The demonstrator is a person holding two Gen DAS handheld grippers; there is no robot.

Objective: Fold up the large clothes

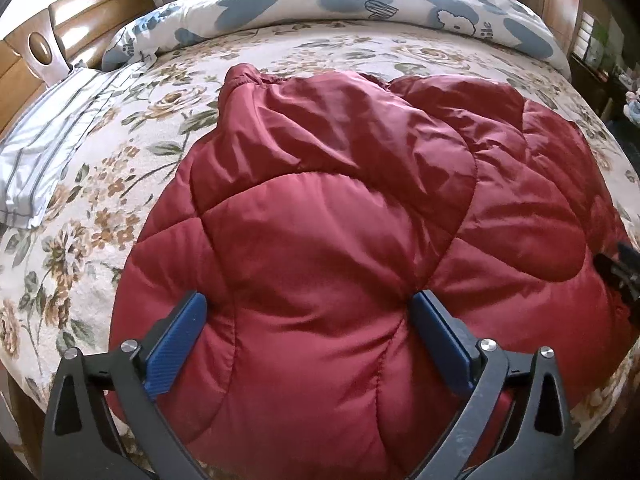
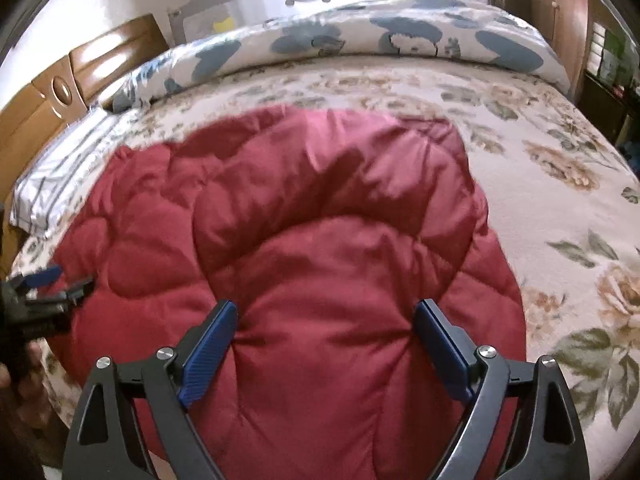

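I am standing at a bed (image 1: 120, 208) with a flowery cover. Along the far side lies a rolled-up quilt (image 1: 360, 4) with blue shapes and a little cartoon on it. On the left there is a striped pillow (image 1: 52, 140), and behind it a brown wooden headboard (image 1: 60, 36). Nothing lies on top of the coat, so nothing is in my way. The red puffy coat (image 1: 340, 208) is big and shiny, with stitched lines that make soft bumps. It is bunched up and wrinkled, and one sleeve end with a gathered cuff (image 1: 244, 76) pokes out toward the quilt. The coat lies in the middle of the bed, close to the near edge where I stand. My left tool (image 1: 310, 312) is spread wide, and the coat bulges up between its two blue fingers (image 1: 176, 344), but I cannot tell if they squeeze it. My right tool (image 2: 324, 320) is spread wide too, over the right part of the coat, and I can't tell if its fingers touch the cloth. Each tool peeks into the edge of the other one's view.
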